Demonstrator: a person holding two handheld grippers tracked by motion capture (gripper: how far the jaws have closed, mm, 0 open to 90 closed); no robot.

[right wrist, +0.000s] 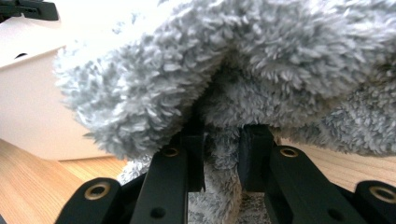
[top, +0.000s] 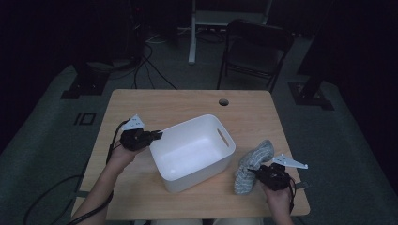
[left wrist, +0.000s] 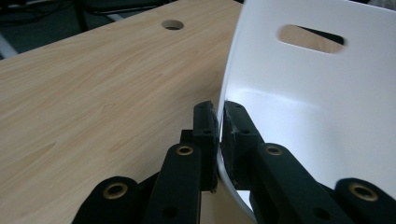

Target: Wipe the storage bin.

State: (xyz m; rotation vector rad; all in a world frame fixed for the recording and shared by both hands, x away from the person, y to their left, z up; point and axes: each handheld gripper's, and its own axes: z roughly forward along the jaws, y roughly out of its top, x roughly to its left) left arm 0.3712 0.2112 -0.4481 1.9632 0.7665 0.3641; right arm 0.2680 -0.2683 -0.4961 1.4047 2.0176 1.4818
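A white plastic bin (top: 192, 151) with slot handles stands in the middle of the wooden table (top: 155, 103). My left gripper (top: 158, 135) is shut on the bin's left rim (left wrist: 223, 98), one jaw outside the wall and one inside. A fluffy grey cloth (top: 251, 165) lies to the right of the bin. My right gripper (top: 257, 173) is shut on a fold of that cloth (right wrist: 224, 93), which bulges over the jaws. The bin wall (right wrist: 32, 112) shows behind the cloth at the left of the right gripper view.
A round cable hole (top: 224, 101) sits near the table's far edge. Beyond the table stand a dark folding chair (top: 256, 49) and stand bases with cables on the floor. Bare tabletop lies left of the bin and behind it.
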